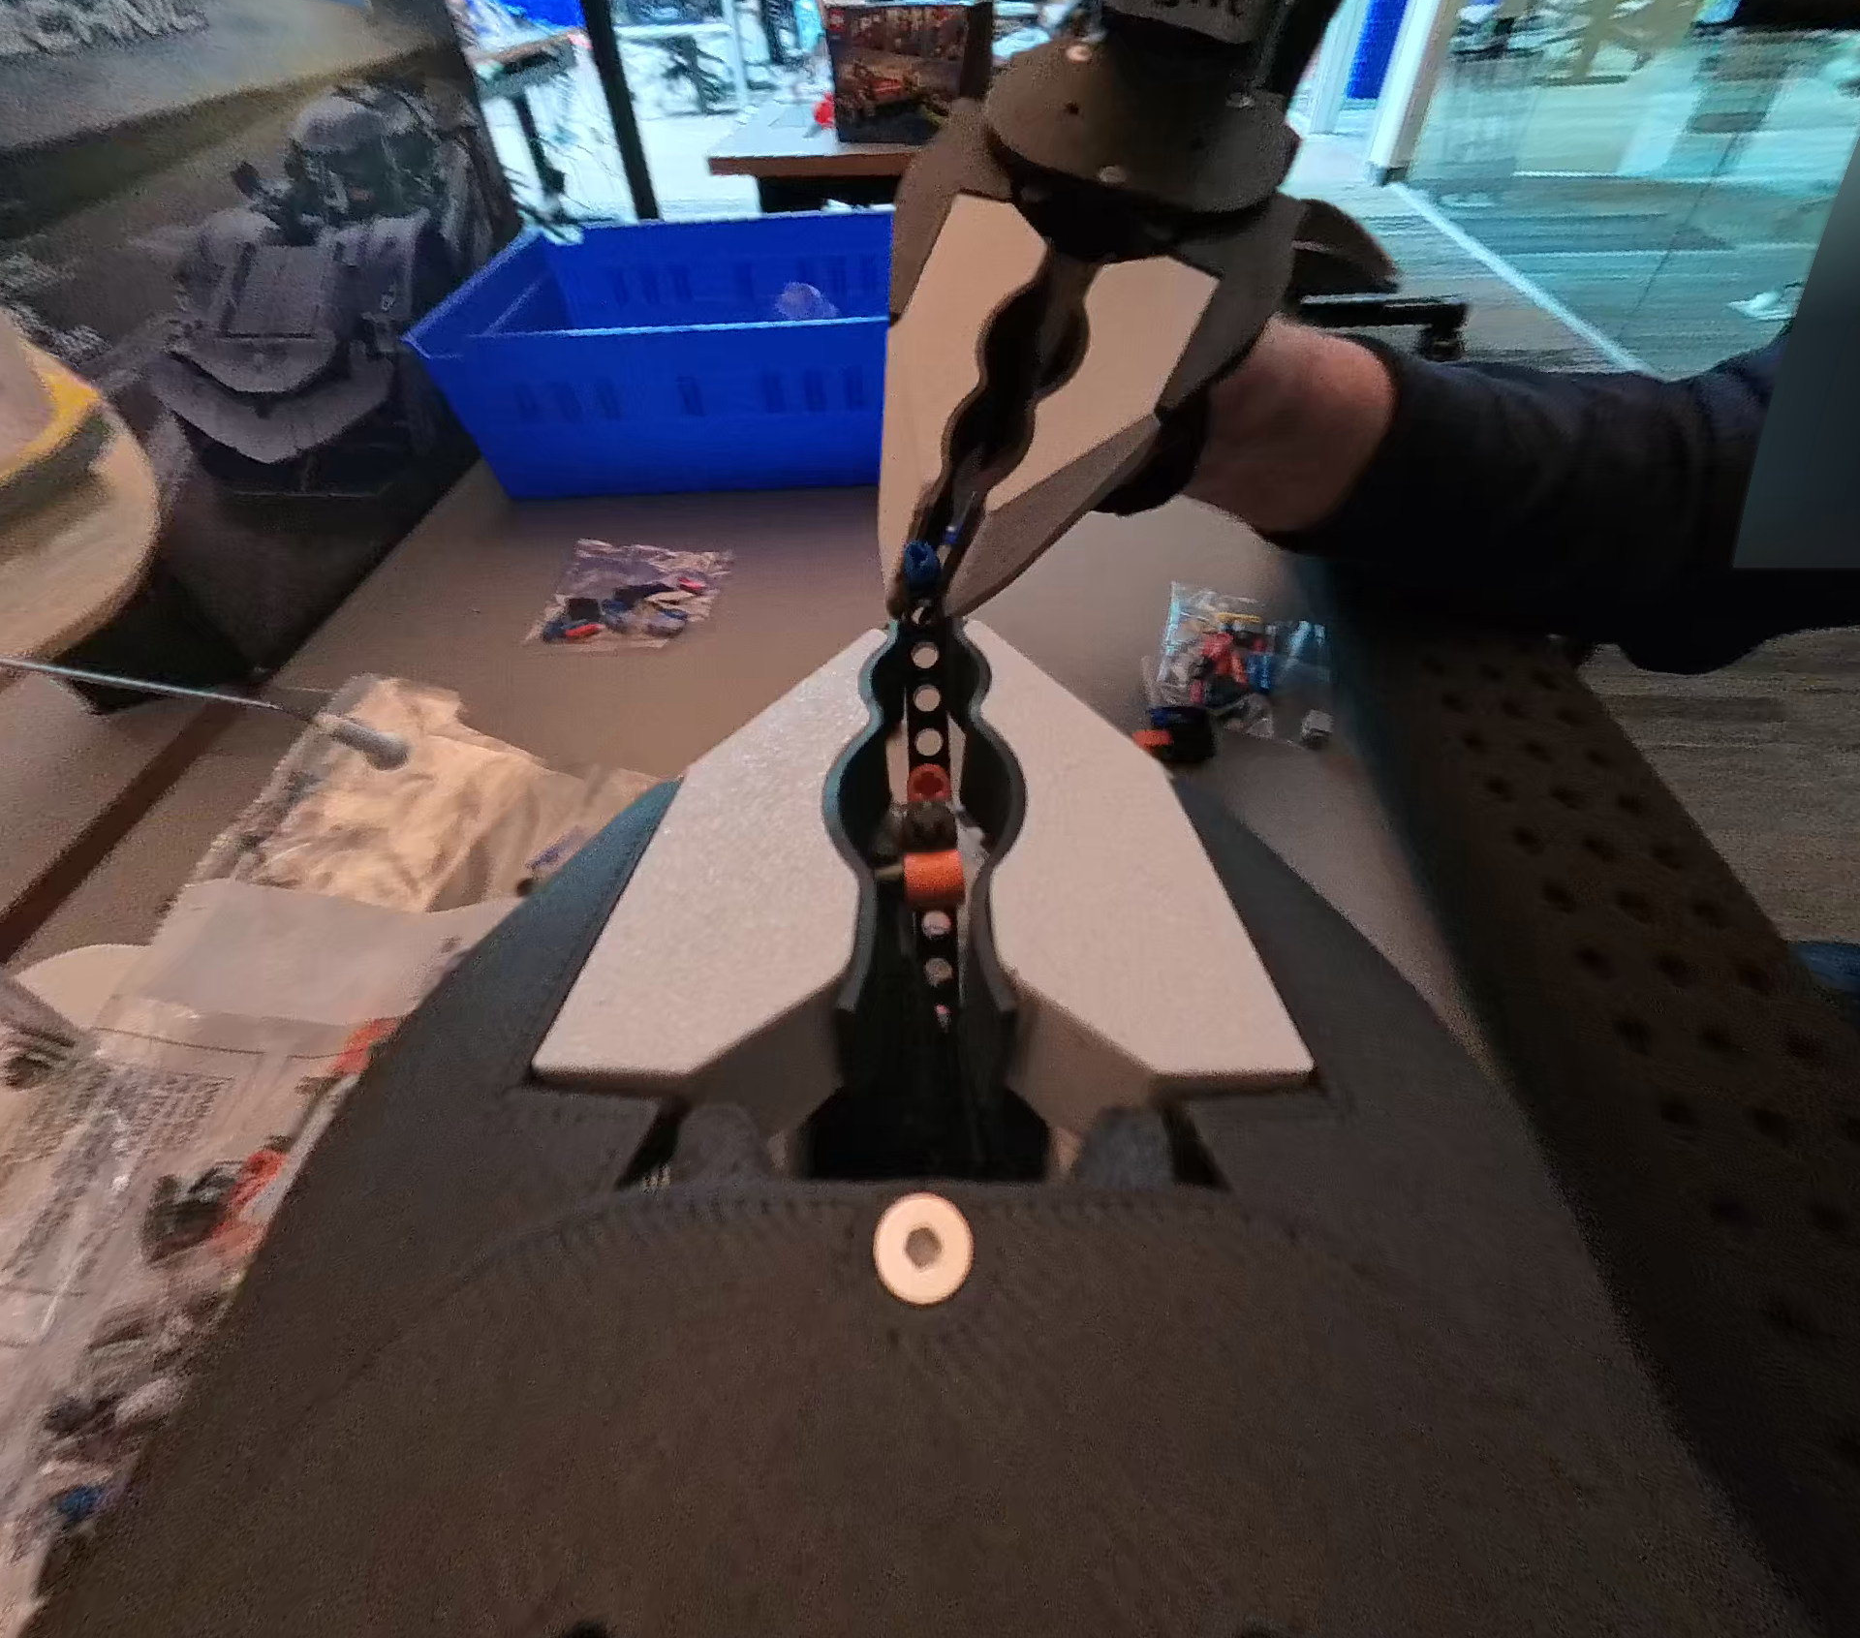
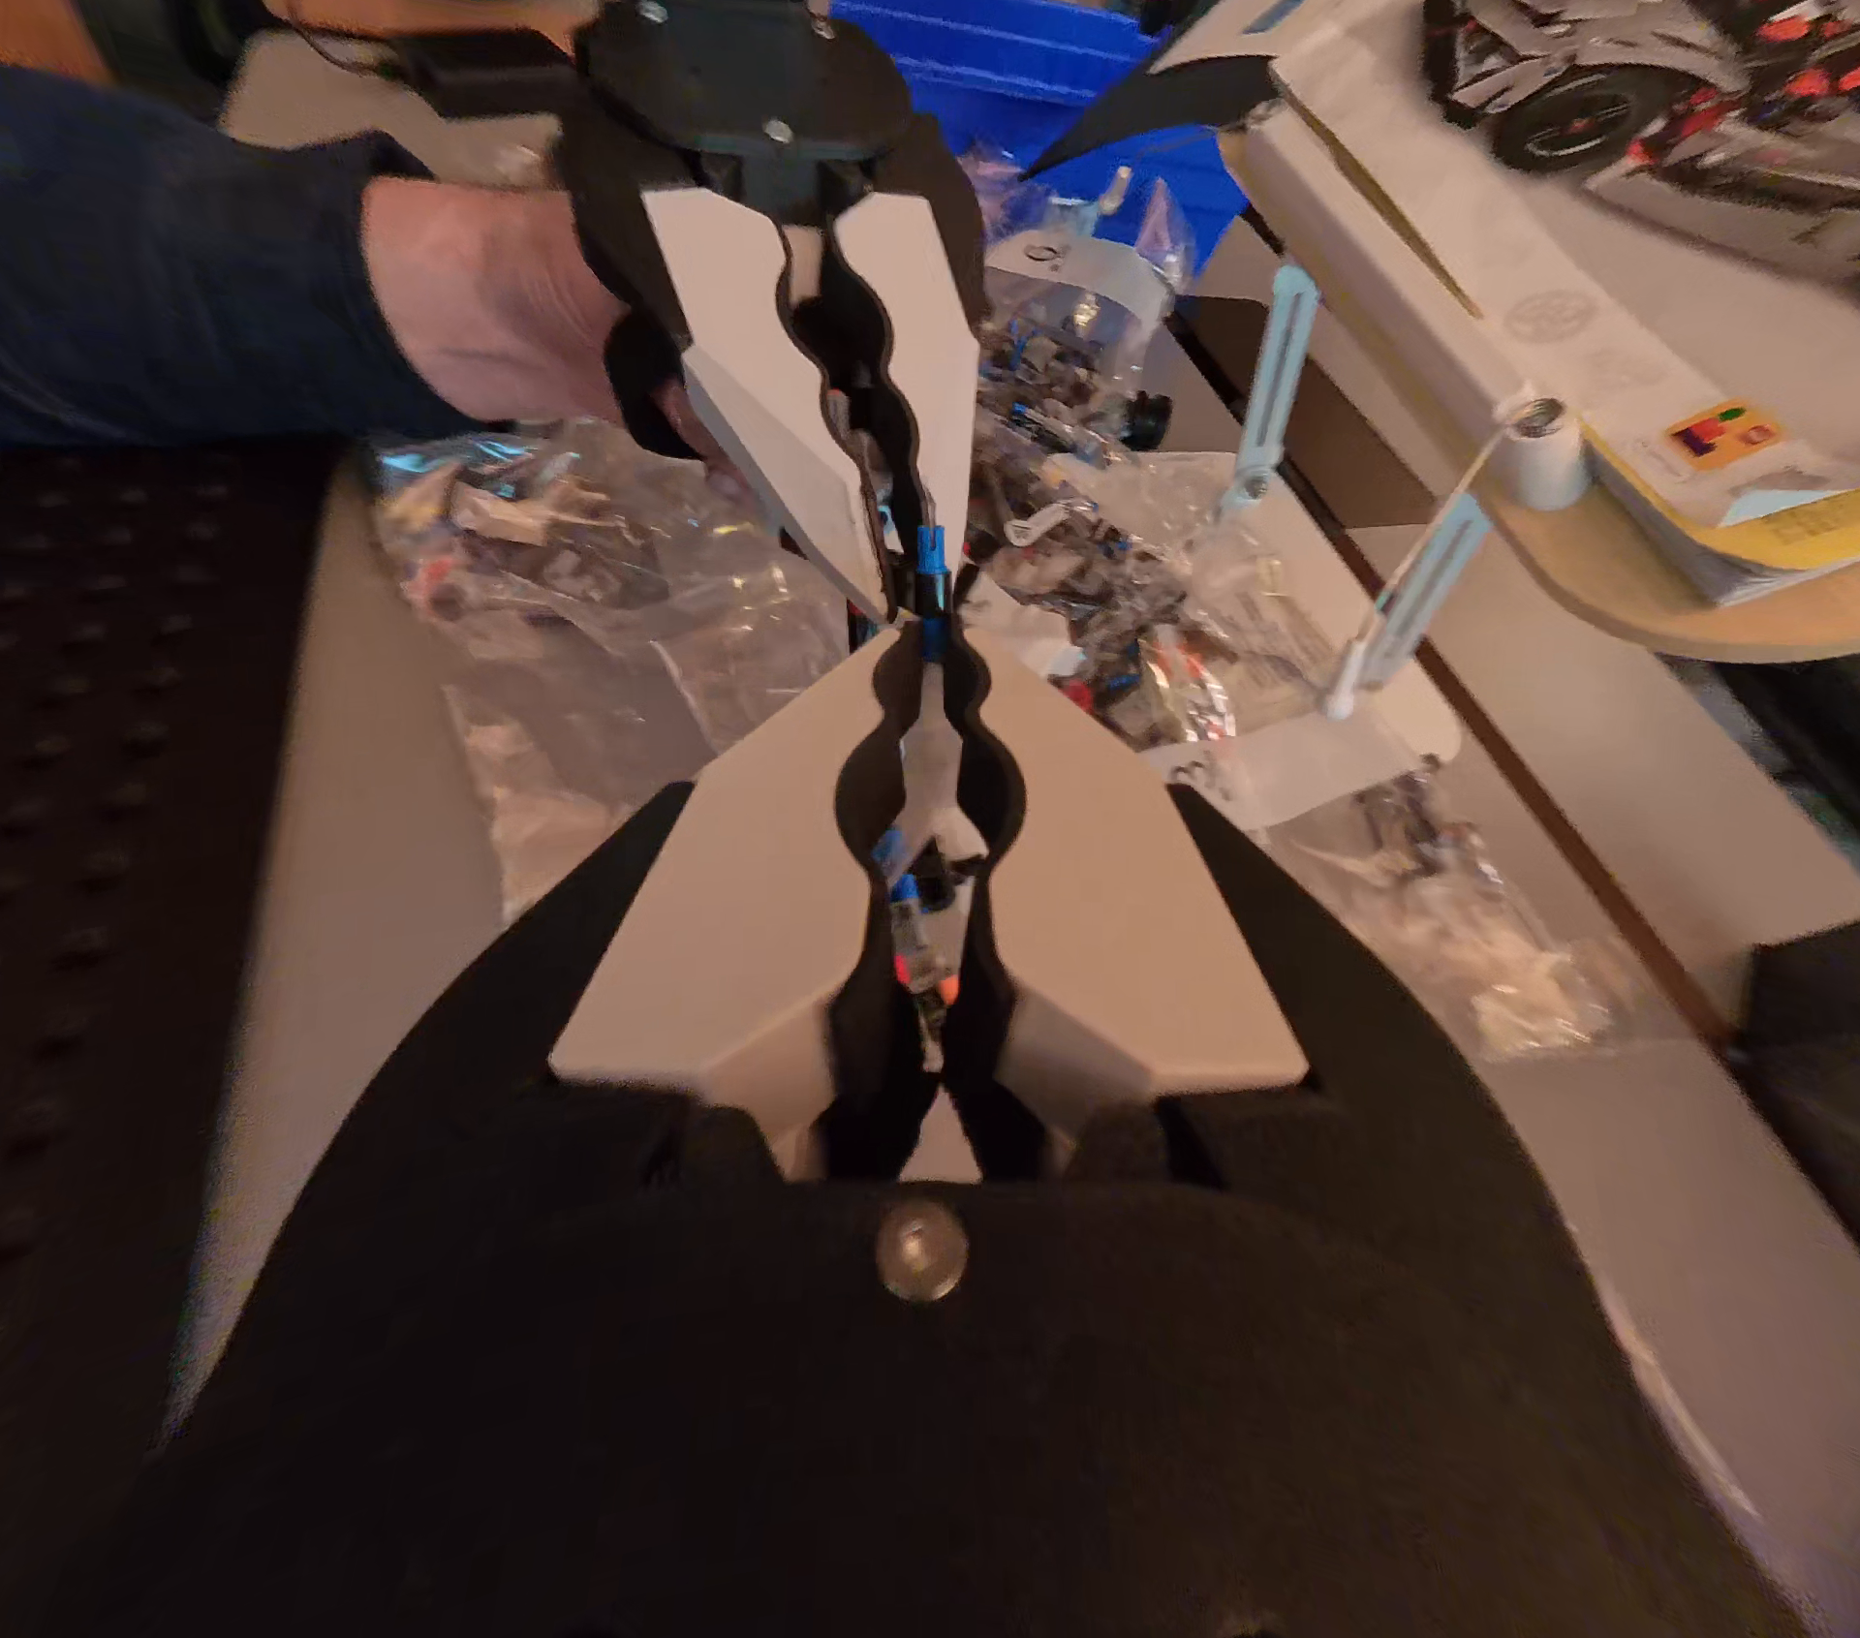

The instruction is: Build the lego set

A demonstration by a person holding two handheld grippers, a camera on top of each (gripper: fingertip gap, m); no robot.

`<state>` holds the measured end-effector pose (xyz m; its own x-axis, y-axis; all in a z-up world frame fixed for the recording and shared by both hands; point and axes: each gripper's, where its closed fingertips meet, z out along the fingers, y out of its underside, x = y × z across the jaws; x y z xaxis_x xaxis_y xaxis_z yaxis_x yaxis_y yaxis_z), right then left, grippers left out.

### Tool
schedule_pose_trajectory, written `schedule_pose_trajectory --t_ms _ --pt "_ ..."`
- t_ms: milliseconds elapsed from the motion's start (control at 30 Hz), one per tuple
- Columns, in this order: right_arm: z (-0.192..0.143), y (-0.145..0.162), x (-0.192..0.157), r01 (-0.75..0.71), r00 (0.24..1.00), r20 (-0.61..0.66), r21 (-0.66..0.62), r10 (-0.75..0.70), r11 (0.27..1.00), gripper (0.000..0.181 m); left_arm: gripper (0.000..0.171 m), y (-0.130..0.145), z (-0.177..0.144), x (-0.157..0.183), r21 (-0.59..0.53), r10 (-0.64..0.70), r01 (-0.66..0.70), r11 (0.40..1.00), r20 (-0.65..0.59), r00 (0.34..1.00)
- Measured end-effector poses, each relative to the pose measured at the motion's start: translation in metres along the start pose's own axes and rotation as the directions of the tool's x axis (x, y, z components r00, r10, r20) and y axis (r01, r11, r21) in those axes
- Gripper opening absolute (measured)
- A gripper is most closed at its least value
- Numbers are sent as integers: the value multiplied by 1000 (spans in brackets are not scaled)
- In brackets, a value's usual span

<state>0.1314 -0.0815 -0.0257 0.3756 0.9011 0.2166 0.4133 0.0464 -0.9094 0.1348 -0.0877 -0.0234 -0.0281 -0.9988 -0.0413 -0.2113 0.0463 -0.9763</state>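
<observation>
Above table (image 1: 765, 523), both grippers pinch lego parts.

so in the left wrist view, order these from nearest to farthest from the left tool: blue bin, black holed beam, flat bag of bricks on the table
1. black holed beam: gripped in the left tool, at centre.
2. flat bag of bricks: on the table, ahead and left.
3. blue bin: behind that bag, at the table's far side.
</observation>
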Motion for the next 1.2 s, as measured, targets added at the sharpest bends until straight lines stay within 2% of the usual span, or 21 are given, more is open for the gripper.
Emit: schedule_pose_trajectory --t_ms 67,300,467,500,533,567,600,667,733,800,900,1000,1100,1133,1200 --pt "-2 0 3 52 997 -50 -31 -53 998 1 5 -6 1 -2 25 7 -8 1000 35 999" --pt "-7 -1 7 134 980 -134 -86 -145 987 2 5 -15 3 -3 82 -82 80 993 26 996" --pt "-10 2 7 132 981 -131 -101 -145 986 1 5 -18 4 -3 115 -137 135 984 8 991" --pt "-8 18 7 192 967 -126 -208 -221 959 0 6 -29 -5 -13 194 -166 155 969 44 985" --pt "-2 38 6 230 954 -118 -302 -276 925 0 6 -53 -35 -32 359 -276 247 900 31 961" --pt "3 44 0 223 961 -92 -305 -261 926 0 5 -68 -71 -51 471 -303 237 850 69 950" --pt "3 31 -3 213 966 -94 -245 -242 946 0 6 -62 -83 -54 426 -261 185 886 126 957" --pt "-6 0 -1 136 986 -89 -81 -143 987 0 6 -55 -69 -33 363 -219 189 913 44 975" --pt "-7 9 10 77 991 -105 -54 -82 996 0 6 -50 -47 -27 295 -179 158 942 45 983" --pt "-10 13 19 90 982 -159 -58 -98 994 3 6 -45 -37 -17 267 -199 203 942 -44 979" --pt "-11 -4 10 23 997 -75 52 -19 998 24 6 -33 -25 -14 236 -222 231 944 -62 973" --pt "0 -1 -2 -38 999 24 53 36 998 35 6 -31 -12 -6 211 -211 224 951 -83 974" --pt "17 16 -15 -9 997 71 -46 12 999 30 6 -30 -3 -1 212 -221 242 947 -118 968" --pt "20 20 -18 8 997 71 -75 -3 997 18 6 -31 -2 1 214 -230 255 943 -133 964" --pt "24 26 -20 0 996 89 -112 10 994 18 6 -33 -3 3 226 -232 261 939 -147 962"
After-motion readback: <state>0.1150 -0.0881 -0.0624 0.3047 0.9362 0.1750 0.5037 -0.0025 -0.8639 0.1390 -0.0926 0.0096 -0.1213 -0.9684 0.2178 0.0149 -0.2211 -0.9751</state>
